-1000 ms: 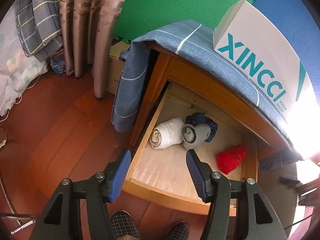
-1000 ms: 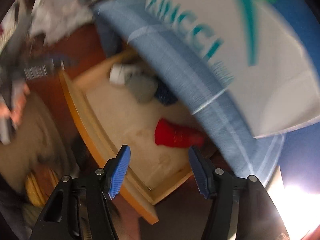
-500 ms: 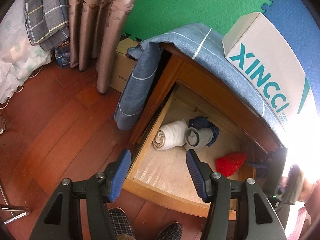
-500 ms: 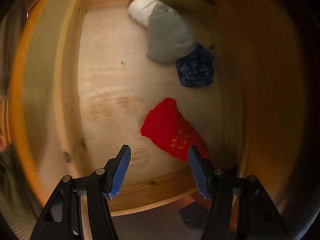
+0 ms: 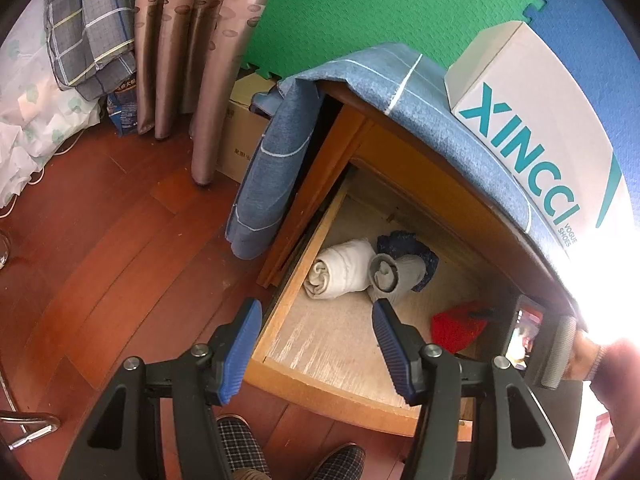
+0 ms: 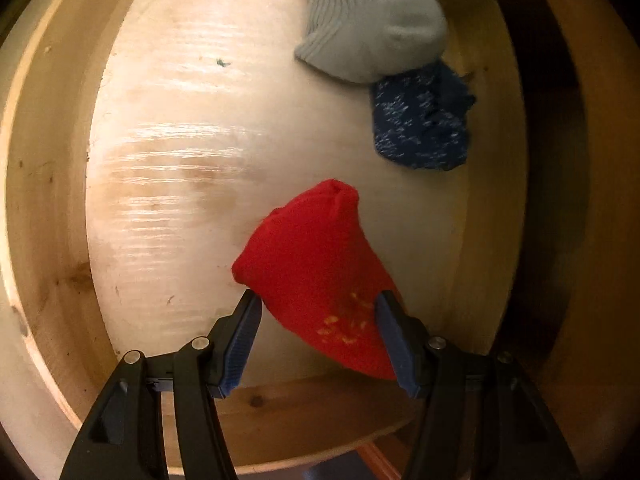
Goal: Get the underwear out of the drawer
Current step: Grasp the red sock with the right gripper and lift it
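Clearly soft and light, the red underwear (image 6: 316,268) lies bunched on the drawer (image 6: 44,184) floor near its front corner, apart from the grey sock (image 6: 372,24). It sits between the half-open jaws of the right gripper (image 6: 318,312), pads beside the cloth and not yet squeezing. Best to pinch the thick middle fold, since thin edges would slip; the left gripper (image 5: 316,344) hangs half-open and empty above the drawer front.

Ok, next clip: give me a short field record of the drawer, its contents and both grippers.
drawer: open
contents: red item, grey roll, white roll, dark blue item
right gripper: inside drawer, pads astride red item, not visibly squeezing it
left gripper: open, empty, above drawer's front corner
on cabinet: blue cloth, white box
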`<action>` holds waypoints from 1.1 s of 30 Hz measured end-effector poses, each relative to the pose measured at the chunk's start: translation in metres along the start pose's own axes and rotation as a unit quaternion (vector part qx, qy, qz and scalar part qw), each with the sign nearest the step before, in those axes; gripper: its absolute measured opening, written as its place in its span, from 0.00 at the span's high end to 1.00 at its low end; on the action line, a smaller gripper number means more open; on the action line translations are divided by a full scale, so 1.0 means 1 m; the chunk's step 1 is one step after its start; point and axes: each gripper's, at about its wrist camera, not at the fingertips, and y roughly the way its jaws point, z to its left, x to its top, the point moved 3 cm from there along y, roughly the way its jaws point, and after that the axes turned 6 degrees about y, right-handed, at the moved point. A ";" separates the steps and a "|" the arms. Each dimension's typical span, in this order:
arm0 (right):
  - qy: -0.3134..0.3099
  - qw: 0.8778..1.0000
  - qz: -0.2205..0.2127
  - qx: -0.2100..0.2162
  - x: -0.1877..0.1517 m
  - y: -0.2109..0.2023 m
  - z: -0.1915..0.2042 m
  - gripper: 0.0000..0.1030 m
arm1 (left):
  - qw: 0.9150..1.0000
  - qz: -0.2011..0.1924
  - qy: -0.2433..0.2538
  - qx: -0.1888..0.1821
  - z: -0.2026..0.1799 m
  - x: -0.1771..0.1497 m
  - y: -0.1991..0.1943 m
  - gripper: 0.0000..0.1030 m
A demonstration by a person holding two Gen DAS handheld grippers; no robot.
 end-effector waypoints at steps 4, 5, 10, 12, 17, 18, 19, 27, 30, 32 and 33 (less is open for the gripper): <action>0.007 1.000 -0.005 0.027 0.003 0.005 -0.006 0.43 | 1.000 0.001 -0.002 -0.001 0.001 0.000 0.001 0.43; 0.006 0.999 -0.004 0.031 0.004 0.007 -0.008 0.42 | 1.000 0.002 -0.003 -0.002 0.001 0.000 0.002 0.43; 0.012 0.999 -0.003 0.051 0.007 0.016 -0.010 0.39 | 1.000 0.003 0.002 -0.001 -0.001 0.000 0.003 0.43; 0.018 0.998 -0.002 0.057 0.009 0.018 -0.014 0.39 | 1.000 -0.002 0.003 0.002 -0.002 0.001 0.002 0.43; 0.084 0.992 -0.003 0.099 0.013 0.022 -0.029 0.48 | 1.000 -0.001 0.006 0.000 -0.003 0.000 0.002 0.43; 0.101 0.988 -0.004 0.113 0.016 0.022 -0.035 0.49 | 1.000 -0.001 0.006 0.000 -0.003 0.000 0.002 0.43; 0.120 0.984 -0.005 0.134 0.018 0.020 -0.039 0.51 | 1.000 -0.001 0.006 0.000 -0.002 0.000 0.002 0.43; 0.164 0.972 -0.023 0.168 0.022 0.018 -0.038 0.45 | 1.000 -0.002 0.006 0.000 -0.002 0.000 0.002 0.43; 0.160 0.974 -0.023 0.158 0.020 0.024 -0.029 0.42 | 1.000 -0.002 0.006 0.001 -0.002 0.000 0.002 0.43; 0.162 0.974 -0.022 0.156 0.023 0.029 -0.028 0.41 | 1.000 -0.001 0.008 0.001 -0.002 0.000 0.002 0.43; 0.163 0.974 -0.022 0.154 0.023 0.030 -0.027 0.41 | 1.000 -0.002 0.009 0.002 -0.003 0.000 0.002 0.43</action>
